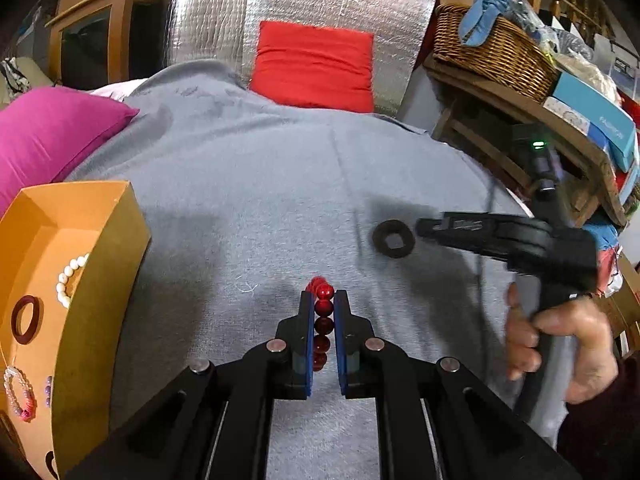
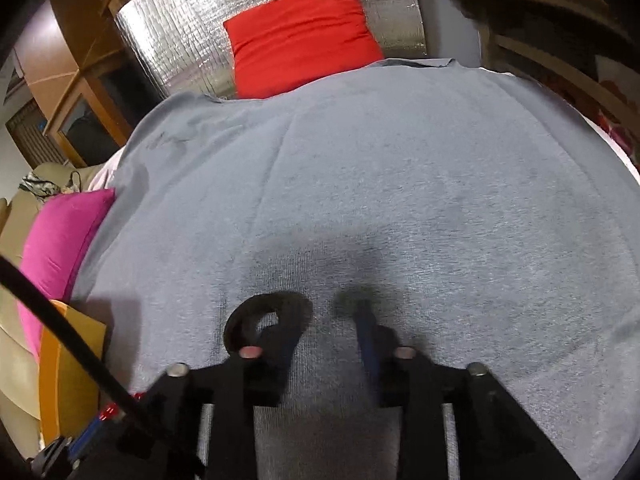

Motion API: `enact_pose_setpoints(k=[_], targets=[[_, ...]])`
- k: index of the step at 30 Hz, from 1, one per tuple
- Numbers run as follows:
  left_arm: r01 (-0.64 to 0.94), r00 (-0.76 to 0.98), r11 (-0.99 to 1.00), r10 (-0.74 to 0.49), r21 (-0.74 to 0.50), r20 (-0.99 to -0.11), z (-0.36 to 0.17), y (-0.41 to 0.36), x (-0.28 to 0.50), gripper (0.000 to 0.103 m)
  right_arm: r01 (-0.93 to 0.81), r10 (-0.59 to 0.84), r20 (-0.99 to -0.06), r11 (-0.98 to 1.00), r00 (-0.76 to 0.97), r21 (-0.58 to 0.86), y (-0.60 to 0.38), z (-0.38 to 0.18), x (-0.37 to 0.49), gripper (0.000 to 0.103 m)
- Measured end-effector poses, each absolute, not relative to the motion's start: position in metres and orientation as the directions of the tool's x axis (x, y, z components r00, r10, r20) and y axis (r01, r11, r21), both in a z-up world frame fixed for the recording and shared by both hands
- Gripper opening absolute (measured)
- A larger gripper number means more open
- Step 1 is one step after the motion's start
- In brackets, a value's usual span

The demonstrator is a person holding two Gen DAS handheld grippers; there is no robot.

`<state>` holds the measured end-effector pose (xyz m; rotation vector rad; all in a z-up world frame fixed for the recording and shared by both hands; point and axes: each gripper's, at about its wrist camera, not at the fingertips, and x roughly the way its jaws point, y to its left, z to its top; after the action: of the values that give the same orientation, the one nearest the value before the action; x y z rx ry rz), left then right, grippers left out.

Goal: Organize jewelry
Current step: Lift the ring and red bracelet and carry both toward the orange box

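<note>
- Left gripper (image 1: 324, 304): blue-padded jaws clenched on a strand of glossy red round beads (image 1: 323, 322). The beads run in a line between the pads, one end poking past the tips. It looks lifted off the grey towel-like cloth (image 1: 248, 184), though contact is hard to judge.
- Open orange cardboard box (image 1: 100, 264) sits just left, so it's the likely drop target. Already in it: white pearl bracelet (image 1: 68, 278), dark red ring-shaped bangle (image 1: 25, 319), pale pink-and-purple beaded bracelet (image 1: 18, 394).
- Right gripper (image 2: 322, 320): jaws apart, holding nothing, blurred in its own view. It points at the dark flat disc with a square hole (image 1: 393, 239) lying on the cloth, probably lining up that pick.
- Disc appears to sit beside the right gripper's left finger, not between the jaws.
</note>
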<state>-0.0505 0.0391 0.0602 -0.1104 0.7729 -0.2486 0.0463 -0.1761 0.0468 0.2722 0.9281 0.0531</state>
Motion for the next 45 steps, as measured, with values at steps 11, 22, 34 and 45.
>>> enact_pose_setpoints(k=[11,22,34,45], targets=[[0.19,0.693,0.967,-0.256,-0.172,-0.673,0.067,0.043,-0.056,0.01,-0.037,0.046,-0.771,0.999,0.635,0.029,-0.127,0.041,0.051,0.005],[0.209,0.73,0.963,-0.268,-0.169,-0.628,0.086,0.044,-0.078,0.01,-0.075,0.204,-0.717,0.975,0.666,0.208,-0.159,0.075,0.026,0.002],[0.188,0.721,0.97,-0.241,-0.151,-0.649,0.08,0.043,-0.081,0.01,0.017,0.175,-0.781,0.973,0.599,0.231,-0.174,0.048,0.046,0.029],[0.185,0.722,0.969,-0.247,-0.164,-0.646,0.083,0.048,-0.08,0.01,-0.075,0.054,-0.776,0.997,0.628,0.009,-0.123,0.04,0.056,0.006]])
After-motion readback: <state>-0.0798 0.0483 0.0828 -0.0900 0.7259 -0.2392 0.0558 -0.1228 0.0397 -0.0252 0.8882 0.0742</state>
